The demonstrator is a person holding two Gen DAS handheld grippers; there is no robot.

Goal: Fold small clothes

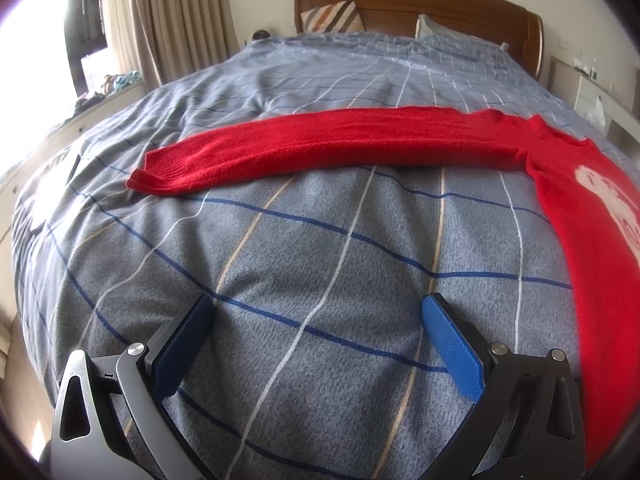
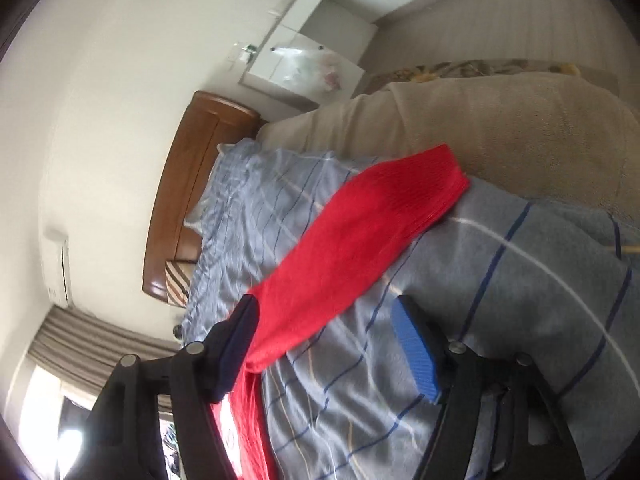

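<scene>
Both claws gape empty, left claw (image 1: 318, 320) over the plaid bed cover (image 1: 320, 240), right claw (image 2: 326, 324) beside the red sweater's (image 1: 580, 216) sleeve (image 2: 352, 240).

- A home bedroom.
- A wide bed (image 1: 280, 240) under a grey checked duvet fills the near view.
- A curved wooden headboard (image 1: 420, 4) stands at the far wall, a striped pillow (image 1: 332, 16) leaning on it.
- Beige curtains (image 1: 180, 16) hang by a bright window (image 1: 52, 40), far left.
- A wall air conditioner (image 2: 58, 268) is mounted above the curtains.

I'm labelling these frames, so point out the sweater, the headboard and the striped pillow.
Sweater (image 1: 320, 140): left wrist view, middle of outstretched sleeve.
Headboard (image 1: 440, 4): left wrist view, upper wooden panel.
Striped pillow (image 1: 332, 16): left wrist view, its face.
</scene>
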